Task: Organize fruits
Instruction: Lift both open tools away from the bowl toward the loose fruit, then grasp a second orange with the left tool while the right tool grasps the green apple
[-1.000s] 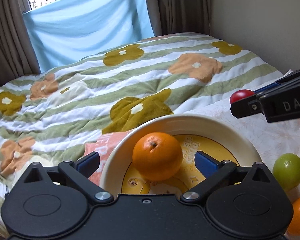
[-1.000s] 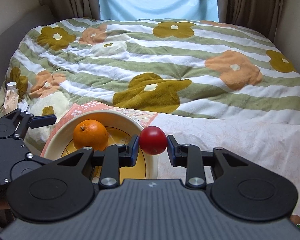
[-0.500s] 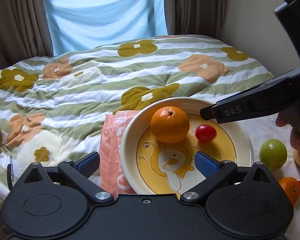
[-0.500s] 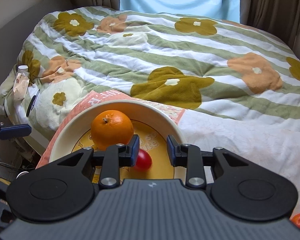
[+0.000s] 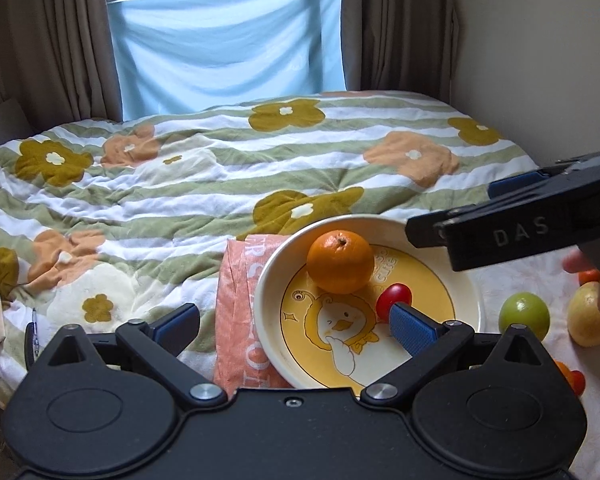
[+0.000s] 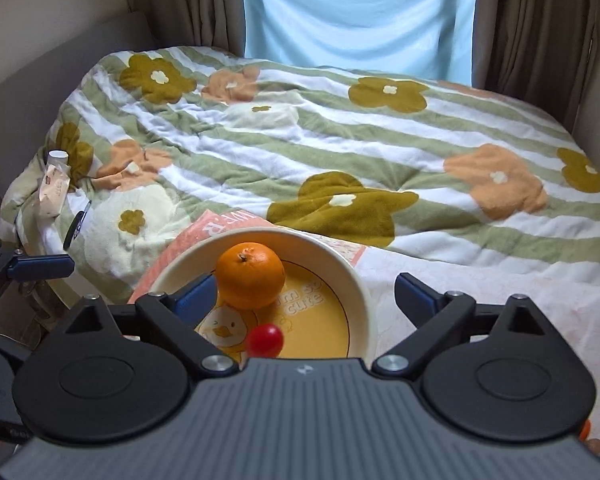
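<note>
Released from the right hand-held gripper (image 6: pixel 304 294), whose jaws have just been opening and now stand wide and empty, the cherry tomato (image 6: pixel 265 340) rests in the duck-print bowl (image 6: pixel 366 300) near the orange (image 6: pixel 249 275). Left hand-held gripper (image 5: pixel 296 322) is likewise spread, holding nothing. Green lime (image 5: pixel 524 316) on the bed appears firm, smooth and prone to rolling; grip across its widest part.

Bedroom surroundings being shown around the work area

A striped quilt (image 5: pixel 204 184) with olive and orange flowers is being spread over the bed, and a pale blue cloth (image 5: pixel 228 48) is being hung across the window at the far end, flanked by brown curtains (image 5: pixel 48 40). A salmon-pink lettered cloth (image 5: pixel 240 304) is being laid on the near part of the quilt. At the left edge, a small packet (image 6: pixel 54 190) and a pen (image 5: pixel 34 334) are being left lying.
</note>
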### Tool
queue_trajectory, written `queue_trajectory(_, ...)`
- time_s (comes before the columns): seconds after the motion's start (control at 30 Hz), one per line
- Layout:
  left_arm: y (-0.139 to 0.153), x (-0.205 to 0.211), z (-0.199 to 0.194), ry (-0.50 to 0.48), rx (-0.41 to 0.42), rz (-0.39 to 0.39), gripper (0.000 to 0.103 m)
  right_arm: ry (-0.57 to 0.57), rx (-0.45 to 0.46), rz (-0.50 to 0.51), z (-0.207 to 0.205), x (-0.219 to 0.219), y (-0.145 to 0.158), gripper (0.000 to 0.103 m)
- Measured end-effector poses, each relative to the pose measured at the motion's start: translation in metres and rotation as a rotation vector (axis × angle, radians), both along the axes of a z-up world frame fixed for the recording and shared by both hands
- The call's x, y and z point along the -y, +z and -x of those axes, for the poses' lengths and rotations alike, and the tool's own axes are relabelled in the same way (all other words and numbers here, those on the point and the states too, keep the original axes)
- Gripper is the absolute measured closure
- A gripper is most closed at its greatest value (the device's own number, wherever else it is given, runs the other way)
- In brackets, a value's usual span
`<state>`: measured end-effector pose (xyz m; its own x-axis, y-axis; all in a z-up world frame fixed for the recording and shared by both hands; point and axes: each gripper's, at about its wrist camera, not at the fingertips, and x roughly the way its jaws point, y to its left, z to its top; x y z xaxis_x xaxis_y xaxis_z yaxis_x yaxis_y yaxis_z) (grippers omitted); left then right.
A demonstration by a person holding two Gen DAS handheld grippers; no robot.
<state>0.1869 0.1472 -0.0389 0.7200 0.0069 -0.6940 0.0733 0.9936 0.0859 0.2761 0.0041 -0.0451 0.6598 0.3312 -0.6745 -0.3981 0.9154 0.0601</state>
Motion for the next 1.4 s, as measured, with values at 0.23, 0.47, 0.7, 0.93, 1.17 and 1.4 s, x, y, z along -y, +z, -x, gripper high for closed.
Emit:
queue_trajectory(0.23,0.024,0.013,0.038,0.065,0.050,-0.022,0.000,-0.009,0.037,-0.028,0.045,0.027,0.025,0.000)
queue_trajectory(0.47,0.044,0.035,0.085,0.119,0.094,-0.023,0.000,-0.018,0.051,-0.046,0.095,0.068,0.042,0.000)
queue_trajectory(0.7,0.056,0.070,0.127,0.146,0.124,-0.007,0.000,-0.050,0.077,-0.038,0.143,0.119,0.050,0.000)
queue_trajectory(0.93,0.056,0.112,0.151,0.140,0.135,-0.002,0.000,-0.096,0.071,-0.038,0.175,0.178,0.044,0.000)
queue_trajectory(1.17,0.039,0.152,0.158,0.115,0.121,-0.001,0.000,-0.133,0.055,-0.016,0.185,0.232,0.025,0.000)
queue_trajectory(1.4,0.004,0.189,0.143,0.052,0.093,-0.014,0.000,-0.167,0.021,0.009,0.175,0.265,-0.011,0.000)
